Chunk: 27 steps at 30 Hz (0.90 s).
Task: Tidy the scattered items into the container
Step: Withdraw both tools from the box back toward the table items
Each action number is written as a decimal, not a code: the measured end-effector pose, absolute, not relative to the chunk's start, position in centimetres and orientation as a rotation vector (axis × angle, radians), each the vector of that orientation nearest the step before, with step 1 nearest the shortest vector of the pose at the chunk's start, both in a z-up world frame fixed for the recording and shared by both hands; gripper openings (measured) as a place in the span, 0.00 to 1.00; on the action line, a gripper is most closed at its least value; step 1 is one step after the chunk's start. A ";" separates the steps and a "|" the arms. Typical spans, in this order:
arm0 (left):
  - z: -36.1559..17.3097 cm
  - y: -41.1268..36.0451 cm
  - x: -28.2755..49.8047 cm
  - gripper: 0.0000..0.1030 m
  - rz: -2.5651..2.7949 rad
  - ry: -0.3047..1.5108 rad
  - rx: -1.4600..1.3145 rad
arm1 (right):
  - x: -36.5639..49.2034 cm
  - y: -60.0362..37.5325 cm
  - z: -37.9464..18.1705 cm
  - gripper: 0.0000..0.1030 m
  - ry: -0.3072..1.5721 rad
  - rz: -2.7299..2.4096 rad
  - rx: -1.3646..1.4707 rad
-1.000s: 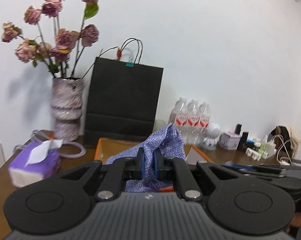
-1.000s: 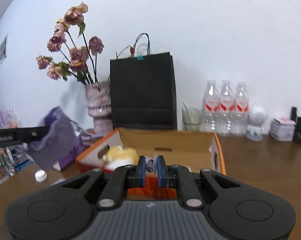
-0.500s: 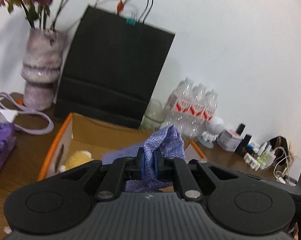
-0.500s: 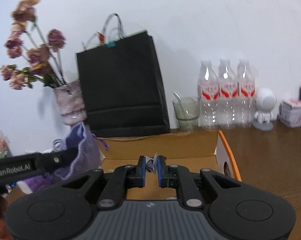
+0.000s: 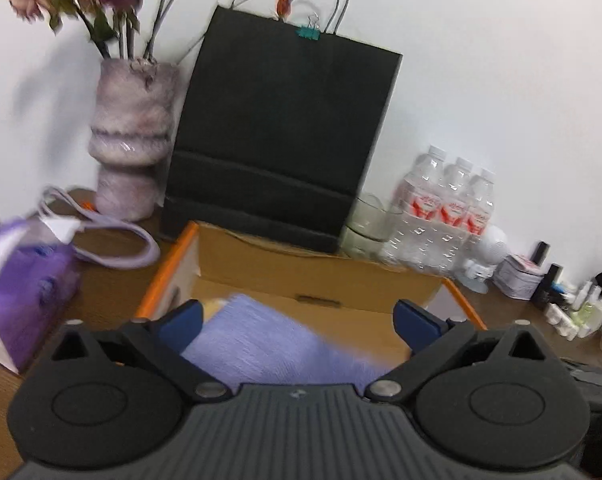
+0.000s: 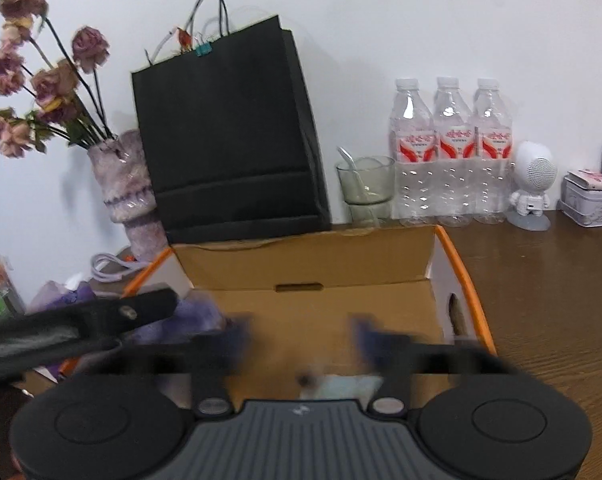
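The cardboard box with orange edges (image 5: 317, 276) stands open on the brown table, also in the right wrist view (image 6: 313, 260). My left gripper (image 5: 297, 322) is open over the box. The purple cloth (image 5: 277, 352), blurred, lies free between and below its fingers. My right gripper (image 6: 301, 336) is open and blurred over the box. A small pale item (image 6: 341, 386) lies below it, too blurred to name. The left gripper's arm (image 6: 81, 320) crosses the right view's left side, with purple cloth (image 6: 197, 312) behind it.
Behind the box stand a black paper bag (image 5: 277, 144), a vase of dried roses (image 5: 133, 140), a glass (image 6: 365, 184) and three water bottles (image 6: 449, 148). A purple tissue pack (image 5: 17, 280) and cable (image 5: 113, 240) lie left. A small figurine (image 6: 533, 184) and tin (image 6: 589, 196) stand right.
Both grippers have opened over the box. The left has let go of the purple cloth, which drops into the box. The right has let go of its small pale item.
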<state>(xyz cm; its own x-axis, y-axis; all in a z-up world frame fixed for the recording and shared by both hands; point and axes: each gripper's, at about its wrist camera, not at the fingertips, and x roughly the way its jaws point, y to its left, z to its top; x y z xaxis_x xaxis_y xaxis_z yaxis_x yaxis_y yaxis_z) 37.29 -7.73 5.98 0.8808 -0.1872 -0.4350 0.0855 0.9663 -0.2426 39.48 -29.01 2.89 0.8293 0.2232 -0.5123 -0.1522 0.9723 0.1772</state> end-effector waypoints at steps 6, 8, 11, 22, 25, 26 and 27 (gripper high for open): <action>6.1 -7.3 37.5 1.00 -0.120 0.483 -0.215 | 39.6 -29.1 3.2 1.00 0.567 0.179 0.089; 6.1 -7.3 37.5 1.00 -0.120 0.484 -0.214 | 39.5 -29.1 3.3 1.00 0.563 0.177 0.084; 6.1 -7.4 37.5 1.00 -0.124 0.479 -0.212 | 39.4 -29.2 3.4 1.00 0.559 0.174 0.083; 6.1 -7.5 37.3 1.00 -0.130 0.477 -0.206 | 39.2 -29.2 3.5 1.00 0.561 0.181 0.077; 6.2 -7.6 37.2 1.00 -0.135 0.474 -0.202 | 39.2 -29.2 3.5 1.00 0.560 0.182 0.077; 6.2 -7.7 37.1 1.00 -0.139 0.473 -0.199 | 39.2 -29.2 3.5 1.00 0.561 0.183 0.077; 6.3 -7.7 37.0 1.00 -0.142 0.472 -0.197 | 39.2 -29.1 3.5 1.00 0.562 0.185 0.076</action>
